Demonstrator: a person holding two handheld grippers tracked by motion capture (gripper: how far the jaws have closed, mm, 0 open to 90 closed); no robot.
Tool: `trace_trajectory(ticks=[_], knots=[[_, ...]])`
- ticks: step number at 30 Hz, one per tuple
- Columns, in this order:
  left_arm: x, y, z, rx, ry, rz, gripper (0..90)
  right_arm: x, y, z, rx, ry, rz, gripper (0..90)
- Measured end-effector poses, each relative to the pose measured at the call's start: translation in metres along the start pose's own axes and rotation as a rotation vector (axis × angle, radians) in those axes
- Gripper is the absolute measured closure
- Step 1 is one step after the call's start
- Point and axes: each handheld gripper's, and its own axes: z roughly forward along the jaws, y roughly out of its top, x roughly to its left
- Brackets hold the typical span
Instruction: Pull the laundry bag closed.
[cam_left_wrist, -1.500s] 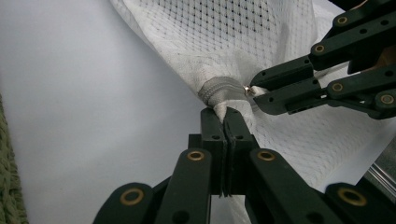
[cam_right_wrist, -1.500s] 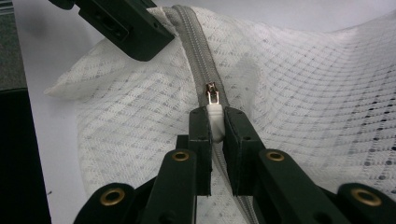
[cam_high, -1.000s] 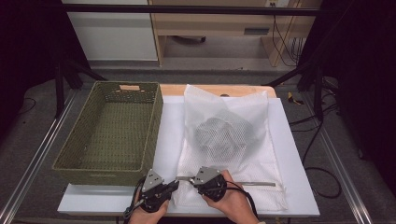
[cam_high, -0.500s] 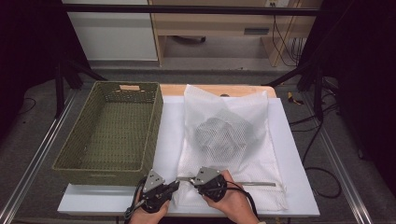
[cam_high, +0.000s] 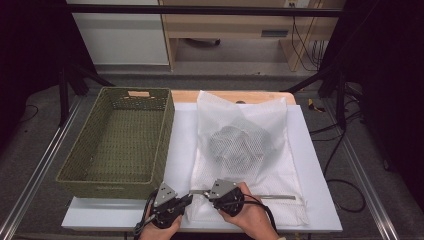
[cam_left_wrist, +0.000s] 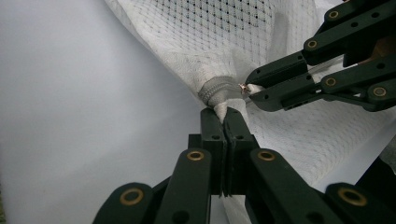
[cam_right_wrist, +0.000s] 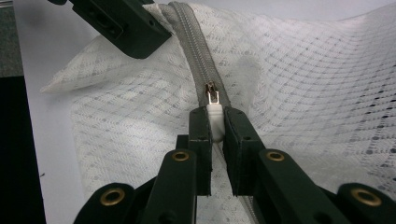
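White mesh laundry bag (cam_high: 245, 150) lies flat on the white counter (cam_high: 320, 200) beside a green woven basket (cam_high: 120, 145) — left tongs (cam_left_wrist: 225, 119) clench its corner, right tongs (cam_right_wrist: 214, 122) grasp the white zipper pull (cam_right_wrist: 215, 116).

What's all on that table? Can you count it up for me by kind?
Woven green basket: 1
White mesh zip bag with a grey bundle inside: 1
Hand-held tongs: 2, the left tongs shut on the bag's corner, the right tongs shut on the zip pull
White sheet covering the table: 1
Total: 5
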Motion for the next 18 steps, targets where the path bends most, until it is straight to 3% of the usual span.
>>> trace_trajectory(ticks=[18], knots=[[-0.0013, 0.0011, -0.0024, -0.008, -0.003, 0.0, 88.8, -0.0002, 0.001, -0.0013, 0.028, -0.005, -0.016, 82.0]])
